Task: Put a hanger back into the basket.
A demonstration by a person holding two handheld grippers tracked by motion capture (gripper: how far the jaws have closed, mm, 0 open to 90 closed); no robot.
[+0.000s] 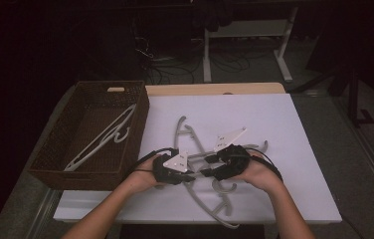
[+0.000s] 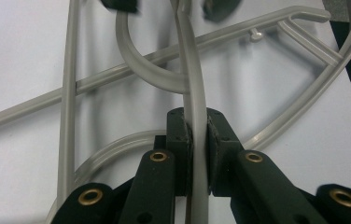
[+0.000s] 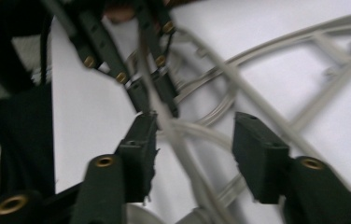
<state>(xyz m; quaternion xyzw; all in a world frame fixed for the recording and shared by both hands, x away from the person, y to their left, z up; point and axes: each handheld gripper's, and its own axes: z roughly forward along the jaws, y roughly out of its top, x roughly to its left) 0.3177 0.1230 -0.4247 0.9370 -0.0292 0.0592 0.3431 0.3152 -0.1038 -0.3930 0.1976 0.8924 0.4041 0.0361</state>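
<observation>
Thin pale grey plastic hanger [image 2: 193,93]

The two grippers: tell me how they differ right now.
The left gripper is shut on a grey hanger bar, pads pressed to both sides; the right gripper stands open, with a bar of the hanger passing between its jaws. In the high view the left sits nearer the basket, the right farther away. Both are black, hand-held, over the white tabletop.

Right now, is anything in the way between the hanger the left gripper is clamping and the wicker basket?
No separate obstacle shows. The left gripper is shut on a grey hanger, but that hanger lies tangled with other hangers on the table. The white surface toward the wicker basket is bare; one hanger already lies inside.
</observation>
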